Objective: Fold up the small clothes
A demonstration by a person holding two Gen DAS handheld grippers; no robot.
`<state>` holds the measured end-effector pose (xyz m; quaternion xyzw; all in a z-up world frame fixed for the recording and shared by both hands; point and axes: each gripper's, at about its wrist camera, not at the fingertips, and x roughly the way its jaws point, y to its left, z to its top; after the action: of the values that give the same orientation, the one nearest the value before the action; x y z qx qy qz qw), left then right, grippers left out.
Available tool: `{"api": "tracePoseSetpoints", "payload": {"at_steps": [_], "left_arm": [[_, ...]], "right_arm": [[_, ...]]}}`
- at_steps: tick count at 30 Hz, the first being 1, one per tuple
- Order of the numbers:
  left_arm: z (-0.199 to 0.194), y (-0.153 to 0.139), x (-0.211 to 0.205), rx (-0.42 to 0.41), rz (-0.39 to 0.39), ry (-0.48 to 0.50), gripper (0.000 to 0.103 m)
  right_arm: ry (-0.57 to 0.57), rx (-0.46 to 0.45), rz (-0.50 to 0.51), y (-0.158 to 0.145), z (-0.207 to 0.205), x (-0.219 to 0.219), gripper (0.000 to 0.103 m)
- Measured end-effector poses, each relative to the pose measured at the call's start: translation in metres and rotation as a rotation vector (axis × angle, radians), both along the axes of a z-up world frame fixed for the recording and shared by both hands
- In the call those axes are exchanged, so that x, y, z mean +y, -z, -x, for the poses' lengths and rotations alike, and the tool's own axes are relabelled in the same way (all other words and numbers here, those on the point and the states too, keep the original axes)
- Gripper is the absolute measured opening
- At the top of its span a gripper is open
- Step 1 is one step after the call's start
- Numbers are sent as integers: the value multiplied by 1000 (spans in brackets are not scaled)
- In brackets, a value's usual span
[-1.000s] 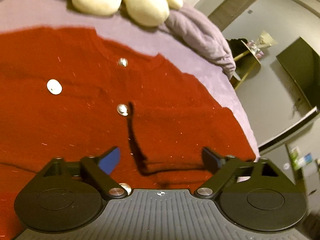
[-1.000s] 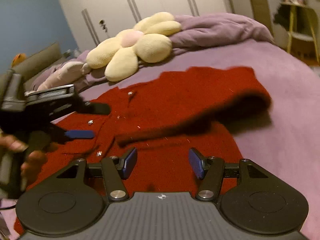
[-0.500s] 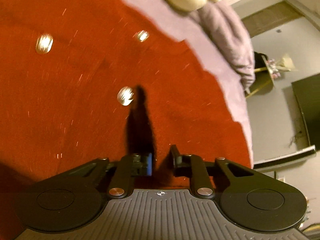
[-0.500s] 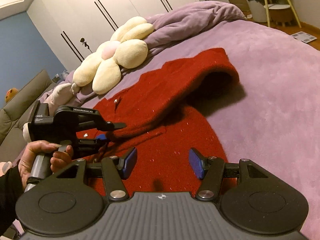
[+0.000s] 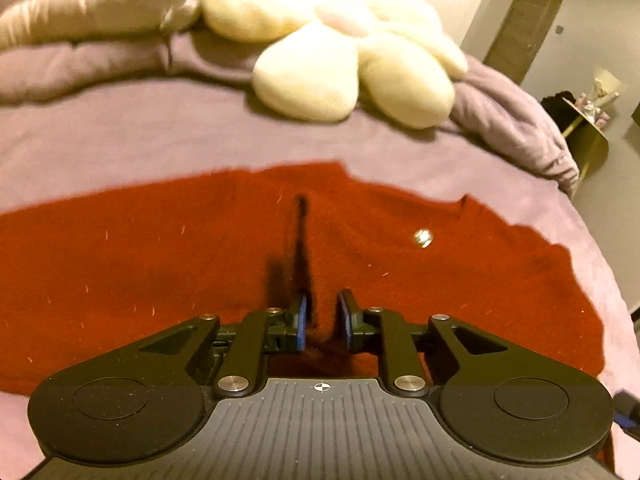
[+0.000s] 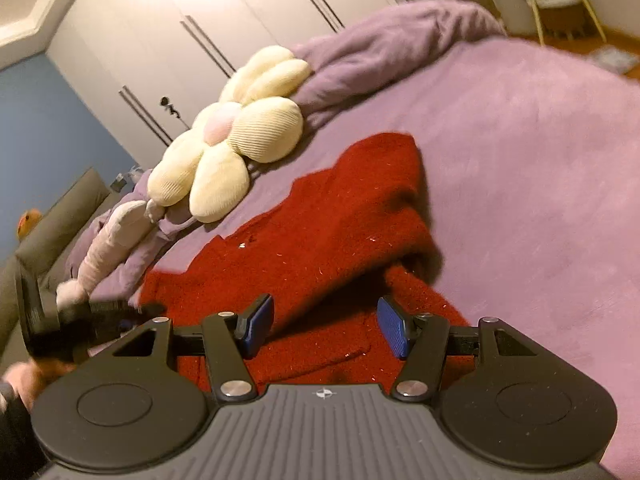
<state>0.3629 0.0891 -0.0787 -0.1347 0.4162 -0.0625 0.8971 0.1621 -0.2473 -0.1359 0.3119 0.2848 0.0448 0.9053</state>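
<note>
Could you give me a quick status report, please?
Left claw pinching red cardigan, jaws just eased wider. Right claw open, hovering over cardigan. Nothing in the way.

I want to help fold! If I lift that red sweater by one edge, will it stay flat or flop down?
Probably flop. The red sweater already lies folded over itself in soft humps, so it bends easily. It looks thick and fuzzy, so likely not slippery. Its metal snaps probably add little weight.
</note>
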Motion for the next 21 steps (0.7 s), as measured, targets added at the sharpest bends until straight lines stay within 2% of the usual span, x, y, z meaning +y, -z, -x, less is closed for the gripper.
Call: {"api": "tracePoseSetpoints", "payload": {"at_steps": [1,3,6,7,9,10,13,16,18,21], "left_arm": [[1,8,4,17,26,-13,36],[0,19,11,37,94,-19,40],[-2,20,19,21,141,-32,19],[-5,16,23,11,150,-35,18],[-8,7,28,-28,139,-40,16],[-9,1,31,-54,133,-42,16],[-16,-15,37,-122,111,-55,16],[-15,-23,48,-174,39,-61,16],[-15,-16,56,-168,17,-68,16],[-14,3,66,-110,-5,-85,15]], "right_arm": [[9,12,-22,5,-5,-1,58],[33,36,-80,15,-15,-4,58],[78,41,-159,26,-25,-10,55],[87,33,-192,28,-27,-11,54],[103,20,-262,32,-33,-15,44],[110,15,-282,33,-36,-17,43],[143,13,-336,36,-45,-21,42],[164,10,-374,38,-53,-22,42],[168,11,-386,40,-56,-20,42],[169,23,-371,43,-59,-17,40]]}}
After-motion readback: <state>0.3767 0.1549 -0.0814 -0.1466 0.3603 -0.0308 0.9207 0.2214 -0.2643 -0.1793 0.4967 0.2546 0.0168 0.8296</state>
